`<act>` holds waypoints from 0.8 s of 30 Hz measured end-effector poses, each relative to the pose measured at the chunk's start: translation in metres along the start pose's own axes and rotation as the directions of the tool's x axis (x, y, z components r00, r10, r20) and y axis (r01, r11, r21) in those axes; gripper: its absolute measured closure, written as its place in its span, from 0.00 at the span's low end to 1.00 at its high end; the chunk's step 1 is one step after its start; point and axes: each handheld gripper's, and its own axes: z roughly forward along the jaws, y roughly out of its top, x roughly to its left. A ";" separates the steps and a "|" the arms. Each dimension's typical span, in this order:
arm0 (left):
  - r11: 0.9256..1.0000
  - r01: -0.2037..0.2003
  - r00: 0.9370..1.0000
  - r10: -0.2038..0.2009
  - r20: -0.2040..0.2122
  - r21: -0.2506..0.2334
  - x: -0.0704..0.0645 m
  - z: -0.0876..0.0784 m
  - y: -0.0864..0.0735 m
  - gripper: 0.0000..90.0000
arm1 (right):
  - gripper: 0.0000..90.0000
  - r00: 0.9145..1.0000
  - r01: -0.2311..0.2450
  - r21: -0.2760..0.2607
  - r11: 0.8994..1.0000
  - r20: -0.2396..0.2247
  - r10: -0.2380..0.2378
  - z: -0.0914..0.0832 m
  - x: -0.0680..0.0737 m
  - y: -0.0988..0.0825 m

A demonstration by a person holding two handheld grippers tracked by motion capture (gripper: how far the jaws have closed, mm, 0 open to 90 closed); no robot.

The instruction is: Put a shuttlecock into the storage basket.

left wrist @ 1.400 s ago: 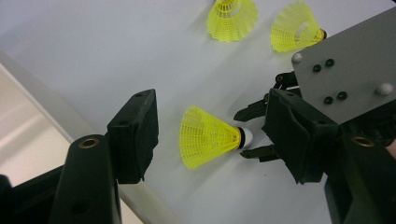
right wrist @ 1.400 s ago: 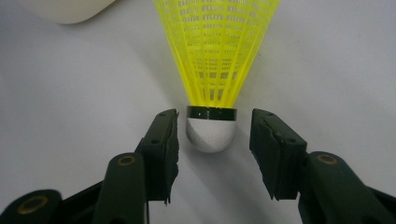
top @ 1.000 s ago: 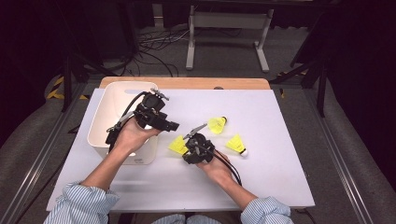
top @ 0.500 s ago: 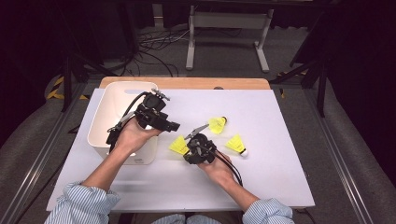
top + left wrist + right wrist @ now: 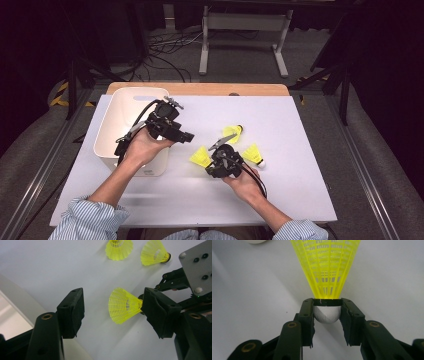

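The right tongs pinch the white rounded head of a yellow shuttlecock, its netted skirt pointing away from them; it looks just clear of the white desk, though that is hard to judge. The left tongs are spread with nothing between them, beside the white bin. Two more shuttlecocks lie on the desk near the right tongs.

A yellow mesh-skirted shuttlecock with a white cork nose, lying level, skirt pointing away.
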 end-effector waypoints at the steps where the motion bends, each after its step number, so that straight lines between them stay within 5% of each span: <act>1: 1.000 -0.002 1.000 0.002 0.002 0.001 -0.001 0.000 0.000 0.39 | 0.72 1.000 -0.006 0.002 1.000 -0.004 0.006 -0.002 -0.001 -0.002; 24: 0.999 -0.035 0.998 0.033 0.046 0.038 -0.017 0.009 -0.001 0.41 | 0.72 0.999 -0.045 -0.032 0.998 -0.021 0.044 -0.041 -0.017 -0.012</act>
